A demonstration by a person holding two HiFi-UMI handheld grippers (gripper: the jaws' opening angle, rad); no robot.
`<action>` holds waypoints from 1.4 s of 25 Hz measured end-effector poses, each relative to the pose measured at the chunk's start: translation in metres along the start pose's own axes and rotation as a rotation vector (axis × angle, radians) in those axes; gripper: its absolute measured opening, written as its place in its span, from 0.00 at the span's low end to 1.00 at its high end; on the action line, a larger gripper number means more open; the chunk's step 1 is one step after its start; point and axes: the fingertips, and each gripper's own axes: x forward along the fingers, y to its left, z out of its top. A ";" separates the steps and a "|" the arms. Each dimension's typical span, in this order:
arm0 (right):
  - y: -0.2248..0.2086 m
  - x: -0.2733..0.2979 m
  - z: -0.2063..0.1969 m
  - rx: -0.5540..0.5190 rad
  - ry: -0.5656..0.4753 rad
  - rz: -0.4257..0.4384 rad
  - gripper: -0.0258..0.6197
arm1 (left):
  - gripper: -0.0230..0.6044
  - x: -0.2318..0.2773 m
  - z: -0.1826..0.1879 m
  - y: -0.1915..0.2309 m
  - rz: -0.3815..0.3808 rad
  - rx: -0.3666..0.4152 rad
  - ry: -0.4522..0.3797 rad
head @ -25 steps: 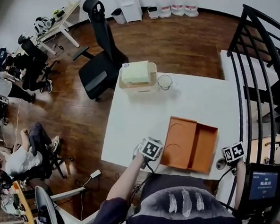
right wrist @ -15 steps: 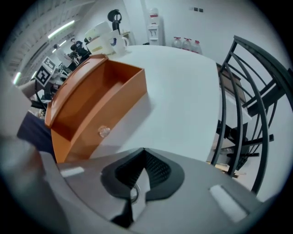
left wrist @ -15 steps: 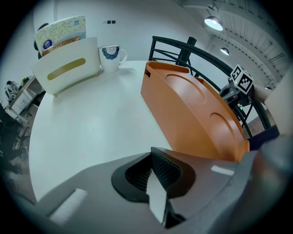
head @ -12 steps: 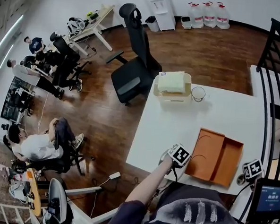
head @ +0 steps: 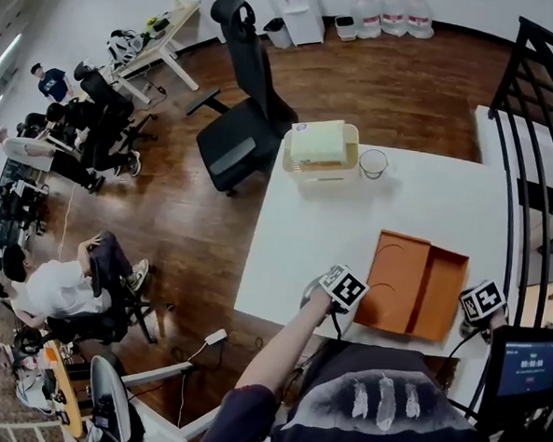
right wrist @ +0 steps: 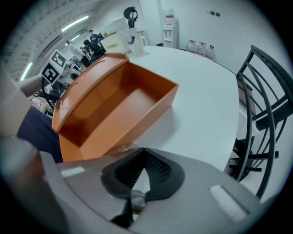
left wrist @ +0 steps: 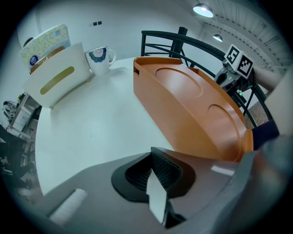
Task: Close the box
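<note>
An orange box [head: 413,287] lies open on the white table [head: 351,220], its lid [head: 396,281] flat to the left of the tray [head: 437,295]. My left gripper [head: 345,290] sits at the lid's near left corner, shut with nothing in it. My right gripper [head: 480,304] hovers just right of the tray, also shut and empty. The left gripper view shows the lid [left wrist: 192,105] close ahead of the gripper [left wrist: 158,183]. In the right gripper view the empty tray [right wrist: 123,105] stands in front of the gripper [right wrist: 137,183].
A cream basket holding a tissue pack [head: 320,151] and a glass [head: 372,163] stand at the table's far edge. A black office chair [head: 241,120] is beyond the left side, a black railing [head: 543,138] on the right. A small screen [head: 528,357] is by my right side.
The head view has swung sideways and part of the way back. Both grippers stay beside the box, which lies open as before.
</note>
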 end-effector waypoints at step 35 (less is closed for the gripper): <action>0.017 -0.025 0.050 -0.197 -0.029 -0.108 0.05 | 0.06 0.009 -0.004 -0.024 -0.086 0.010 0.023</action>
